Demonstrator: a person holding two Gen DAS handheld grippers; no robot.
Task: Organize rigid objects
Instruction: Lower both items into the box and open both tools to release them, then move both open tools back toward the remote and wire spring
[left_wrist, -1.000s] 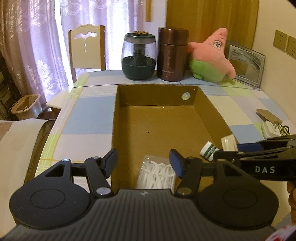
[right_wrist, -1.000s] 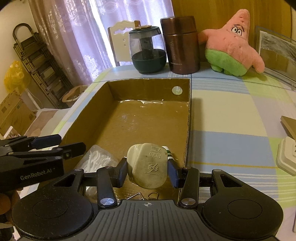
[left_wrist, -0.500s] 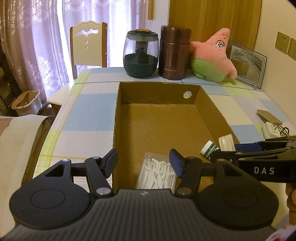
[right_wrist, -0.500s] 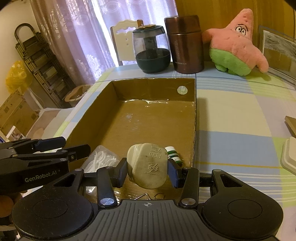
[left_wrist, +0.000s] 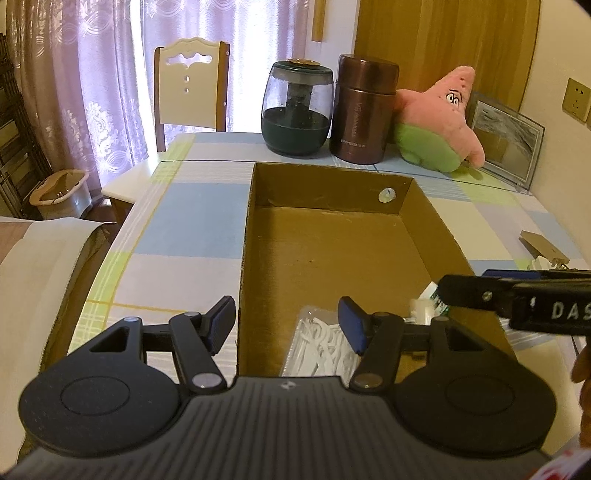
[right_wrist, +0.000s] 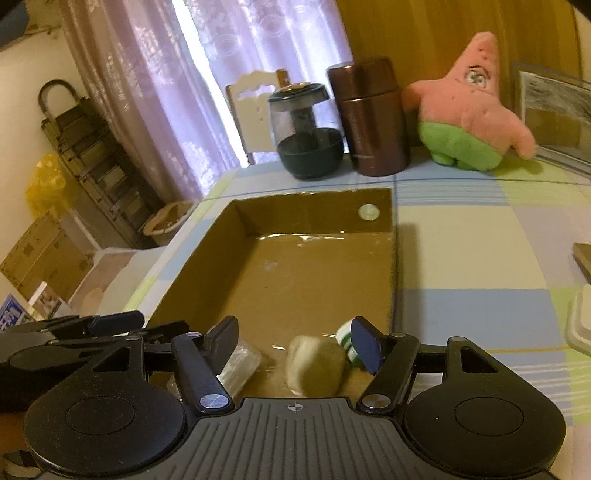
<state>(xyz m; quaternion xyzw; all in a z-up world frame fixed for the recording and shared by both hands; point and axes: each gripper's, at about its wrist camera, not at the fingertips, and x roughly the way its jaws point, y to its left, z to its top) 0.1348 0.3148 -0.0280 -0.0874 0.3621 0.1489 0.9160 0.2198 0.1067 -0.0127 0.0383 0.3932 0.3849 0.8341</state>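
An open cardboard box (left_wrist: 258, 192) (right_wrist: 391, 236) lies on the checked table. My right gripper (right_wrist: 293, 341) hangs over the box's near end, its jaws opening. A beige plug adapter (right_wrist: 314, 365) is free of the pads, blurred, down in the box. A small white and green bottle (right_wrist: 347, 338) lies by the right pad. My left gripper (left_wrist: 286, 323) is open and holds nothing, astride the box's left wall. Beyond it a clear bag of white floss picks (left_wrist: 317, 347) (right_wrist: 236, 365) lies in the box. My right gripper (left_wrist: 517, 295) reaches in from the right of the left wrist view.
At the table's far end stand a dark glass jar (left_wrist: 295, 110), a brown flask (left_wrist: 360, 110), a pink star plush (left_wrist: 439, 122) and a framed picture (left_wrist: 506, 147). A brown card (left_wrist: 543, 249) and a white lidded tub (right_wrist: 581, 321) lie right of the box. A chair (left_wrist: 188, 88) stands behind the table.
My right gripper has let go of the beige plug adapter, which has dropped into the box. Its jaws have spread. My left gripper has stayed put.
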